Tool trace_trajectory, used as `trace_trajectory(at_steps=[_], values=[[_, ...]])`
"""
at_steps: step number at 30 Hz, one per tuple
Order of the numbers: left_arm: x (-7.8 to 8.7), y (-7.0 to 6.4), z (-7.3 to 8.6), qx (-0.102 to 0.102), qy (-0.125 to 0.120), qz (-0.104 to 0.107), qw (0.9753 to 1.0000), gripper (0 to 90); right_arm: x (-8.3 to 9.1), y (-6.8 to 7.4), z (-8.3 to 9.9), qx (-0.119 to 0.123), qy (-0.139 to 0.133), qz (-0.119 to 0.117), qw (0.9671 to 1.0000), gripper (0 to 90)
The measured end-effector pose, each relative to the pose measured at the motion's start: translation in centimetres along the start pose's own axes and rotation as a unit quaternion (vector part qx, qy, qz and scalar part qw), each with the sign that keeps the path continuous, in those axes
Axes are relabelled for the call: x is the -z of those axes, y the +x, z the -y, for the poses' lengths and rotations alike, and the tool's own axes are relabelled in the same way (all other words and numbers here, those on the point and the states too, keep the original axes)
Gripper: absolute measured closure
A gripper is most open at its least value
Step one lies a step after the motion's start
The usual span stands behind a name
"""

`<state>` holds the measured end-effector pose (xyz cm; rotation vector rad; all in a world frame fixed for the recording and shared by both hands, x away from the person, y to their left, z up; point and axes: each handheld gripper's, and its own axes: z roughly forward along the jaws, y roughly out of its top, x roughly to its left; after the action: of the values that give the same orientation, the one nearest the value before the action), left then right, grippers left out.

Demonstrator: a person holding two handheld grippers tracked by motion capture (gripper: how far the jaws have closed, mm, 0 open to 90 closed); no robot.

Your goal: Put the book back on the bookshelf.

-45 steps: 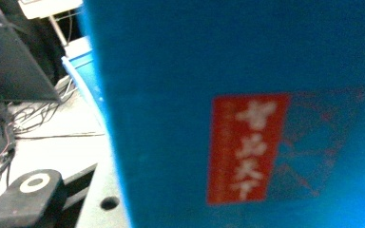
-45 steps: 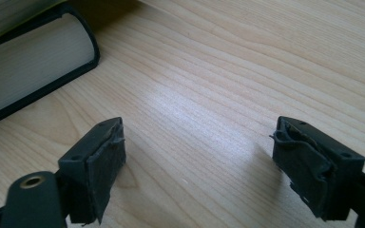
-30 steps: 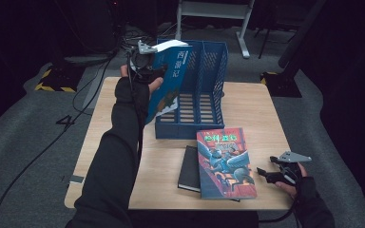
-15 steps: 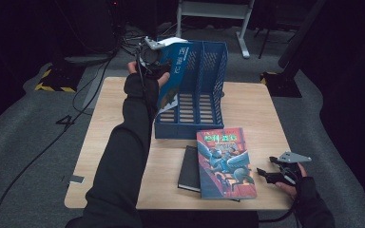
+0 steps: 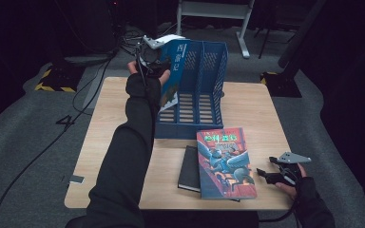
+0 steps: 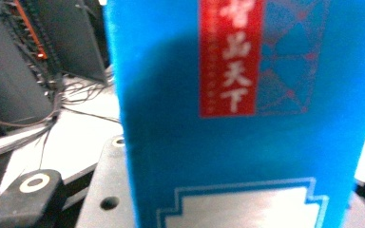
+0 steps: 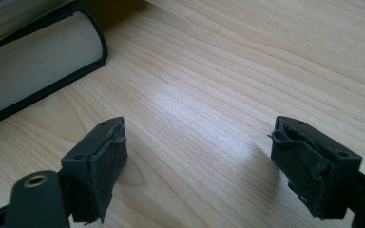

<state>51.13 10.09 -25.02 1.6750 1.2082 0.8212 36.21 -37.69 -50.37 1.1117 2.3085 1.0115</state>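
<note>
On the left, I have my left gripper [image 5: 153, 66] clamped on the blue book [image 5: 173, 71], which stands nearly upright and tilted, its lower end down in the leftmost slot of the blue file rack [image 5: 204, 95] at the far side of the table [image 5: 109, 123]. In the left gripper view the cover [image 6: 237, 118] sits so close that I cannot see the slot or the dividers. That is my main worry: I am lowering blind, and if the bottom corner catches on a divider or the slatted floor, the book could pivot in the jaws or push the light rack across the wood. Letting go while it leans could tip it back out over the rack's left wall.

Further right, two more books lie flat near the front edge, the illustrated one [image 5: 225, 161] on the black one [image 5: 190, 168]. My right gripper [image 5: 266, 175] rests beside them, jaws apart and empty; a careless sweep could nudge the stack.
</note>
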Motion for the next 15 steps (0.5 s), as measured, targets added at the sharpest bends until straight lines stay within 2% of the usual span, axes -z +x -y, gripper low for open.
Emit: trace_trajectory(at_steps=[5,8,15], values=[[-0.3,0.2,0.6,0.015,0.005,0.001,0.9999,60.9,0.0,0.1,0.0,0.0,0.0,0.0,1.0,19.6],[-0.5,0.2,1.0,0.03,0.009,-0.011,0.9994,60.9,0.0,0.1,0.0,0.0,0.0,-0.001,1.0,19.7],[-0.9,0.7,2.3,0.044,0.008,-0.011,0.9989,60.9,0.0,0.1,0.0,-0.001,0.0,-0.004,1.0,20.0]])
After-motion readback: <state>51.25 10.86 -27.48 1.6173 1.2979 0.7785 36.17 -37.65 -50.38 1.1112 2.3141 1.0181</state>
